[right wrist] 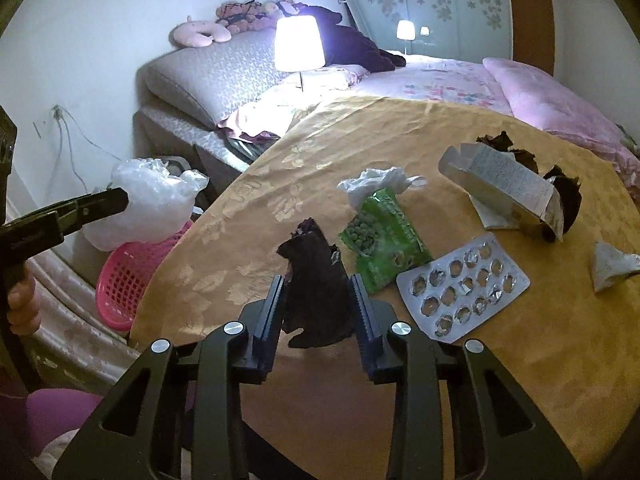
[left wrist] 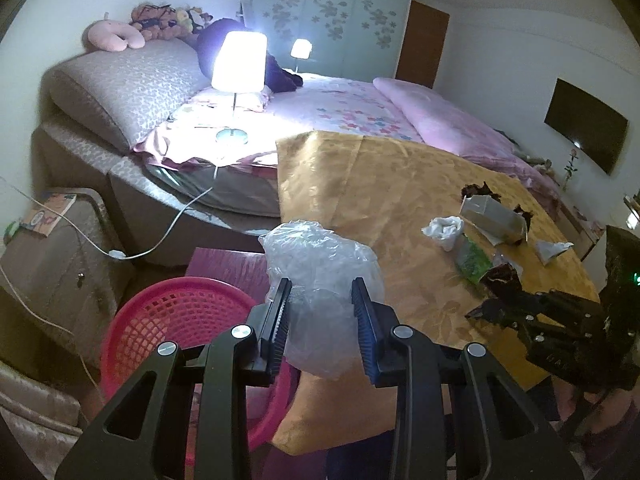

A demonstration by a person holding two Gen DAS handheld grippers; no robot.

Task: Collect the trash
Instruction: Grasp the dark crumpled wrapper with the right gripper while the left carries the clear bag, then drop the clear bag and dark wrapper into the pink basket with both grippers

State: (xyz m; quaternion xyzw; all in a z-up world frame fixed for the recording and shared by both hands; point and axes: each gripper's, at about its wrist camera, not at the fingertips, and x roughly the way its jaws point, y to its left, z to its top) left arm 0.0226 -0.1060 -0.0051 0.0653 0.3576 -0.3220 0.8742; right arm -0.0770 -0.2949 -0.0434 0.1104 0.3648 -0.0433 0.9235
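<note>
A crumpled clear plastic bag is being gripped by the left gripper above the pink basket. A dark wrapper is being pinched in the right gripper over the table. Being light, either piece could be dropped outside the basket on release.

The left gripper is angling downward, jaws clamping something; the right gripper is angling downward too, jaws likewise pinching.
</note>
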